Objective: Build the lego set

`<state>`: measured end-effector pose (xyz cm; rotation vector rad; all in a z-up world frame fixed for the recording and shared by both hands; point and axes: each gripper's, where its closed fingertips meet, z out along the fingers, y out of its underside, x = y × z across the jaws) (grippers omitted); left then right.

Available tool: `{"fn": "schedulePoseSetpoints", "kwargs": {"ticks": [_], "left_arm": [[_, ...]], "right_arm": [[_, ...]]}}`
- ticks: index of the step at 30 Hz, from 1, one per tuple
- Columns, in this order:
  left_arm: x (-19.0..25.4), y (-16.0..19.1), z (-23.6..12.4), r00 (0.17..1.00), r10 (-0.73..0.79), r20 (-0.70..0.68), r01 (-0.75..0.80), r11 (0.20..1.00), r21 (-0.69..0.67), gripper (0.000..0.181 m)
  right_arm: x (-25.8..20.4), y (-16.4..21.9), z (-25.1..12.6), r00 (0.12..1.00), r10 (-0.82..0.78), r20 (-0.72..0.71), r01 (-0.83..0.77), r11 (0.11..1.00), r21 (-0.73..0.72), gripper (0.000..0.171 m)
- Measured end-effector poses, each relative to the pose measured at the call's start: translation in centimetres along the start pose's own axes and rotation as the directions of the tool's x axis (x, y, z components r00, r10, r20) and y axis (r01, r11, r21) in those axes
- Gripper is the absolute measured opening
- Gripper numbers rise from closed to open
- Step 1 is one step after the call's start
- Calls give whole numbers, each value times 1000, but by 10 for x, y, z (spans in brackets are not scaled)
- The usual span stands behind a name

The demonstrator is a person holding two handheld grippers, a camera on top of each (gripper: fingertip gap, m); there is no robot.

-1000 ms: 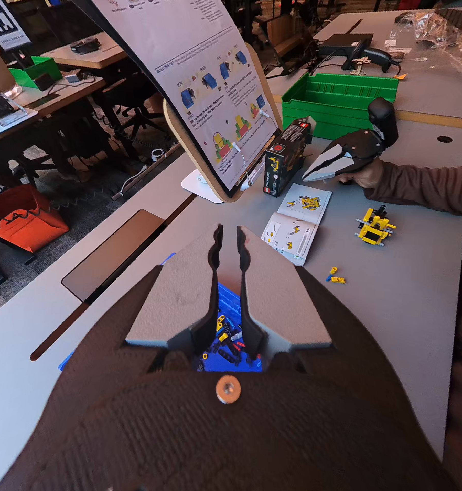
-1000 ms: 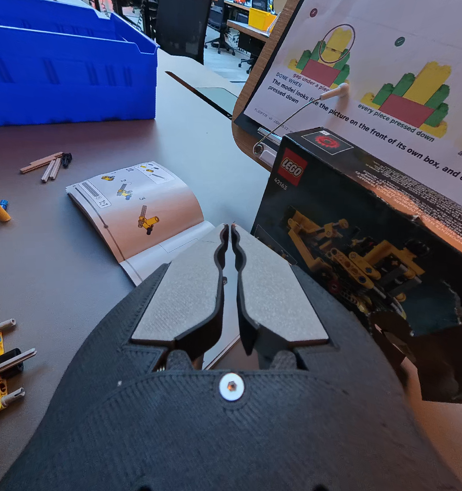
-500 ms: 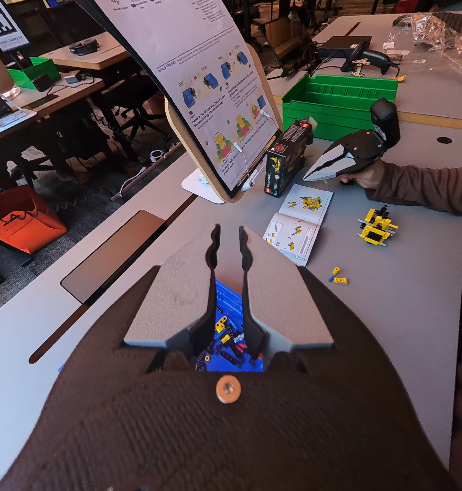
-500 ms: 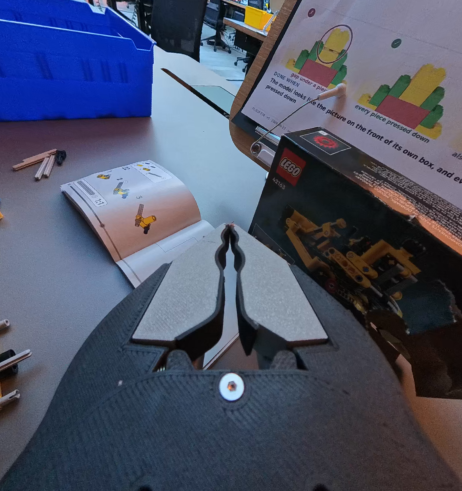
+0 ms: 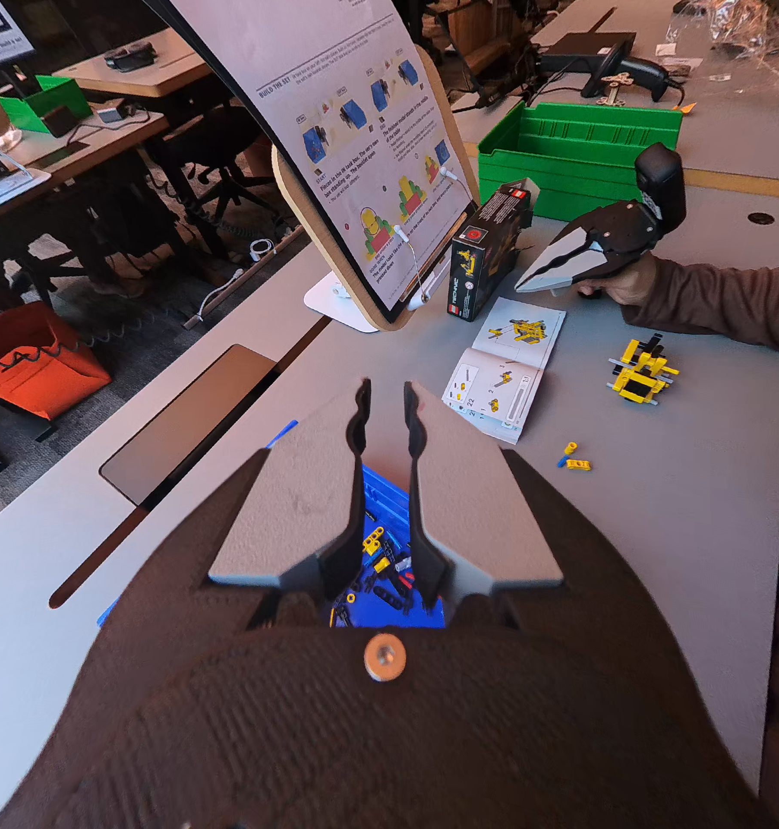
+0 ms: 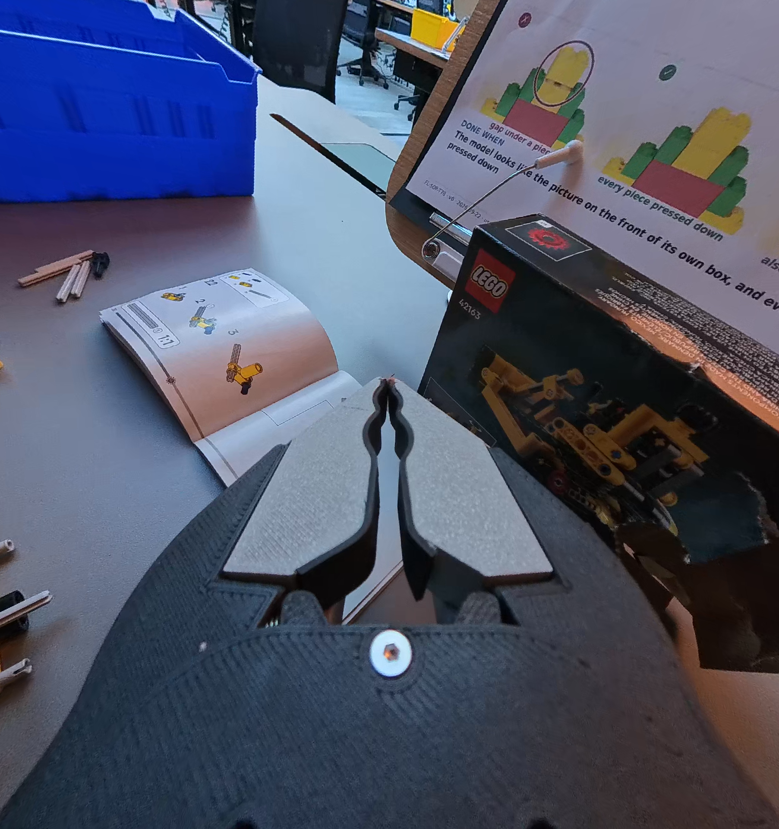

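Over the bin (image 5: 380,614): left gripper (image 5: 386,388) parted, empty; right gripper (image 6: 388,386) closed, empty. Risk: small pieces (image 5: 385,563) slipping, scattering.

Left gripper (image 5: 386,389) parted over a blue bin (image 5: 389,502) of loose pieces

On the grey desk (image 5: 647,516) lie an open booklet (image 5: 504,377), a part-built yellow model (image 5: 643,372) and two small yellow bits (image 5: 573,457). The black set box (image 5: 486,255) stands beside a leaning instruction board (image 5: 360,148); the right gripper (image 5: 526,285), pinched together, points toward the box.
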<state>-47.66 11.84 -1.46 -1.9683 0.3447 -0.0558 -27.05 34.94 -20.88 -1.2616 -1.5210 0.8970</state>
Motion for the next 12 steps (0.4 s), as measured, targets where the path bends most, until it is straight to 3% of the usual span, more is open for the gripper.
{"fn": "schedulePoseSetpoints", "kwargs": {"ticks": [5, 7, 12], "left_arm": [[16, 13, 14, 995, -24, -99, 18, 997, -69, 10], [39, 34, 32, 979, -48, -199, 10, 982, -190, 8], [93, 95, 78, 958, 3, -286, -145, 867, -477, 0]], "right_arm": [[-1, 0, 0, 1000, -10, 2, 10, 1000, 1, 0], [-2, 0, 0, 1000, -12, 1, 12, 1000, -3, 0], [-3, -2, -1, 1000, -8, 8, 8, 1000, 8, 0]]}}
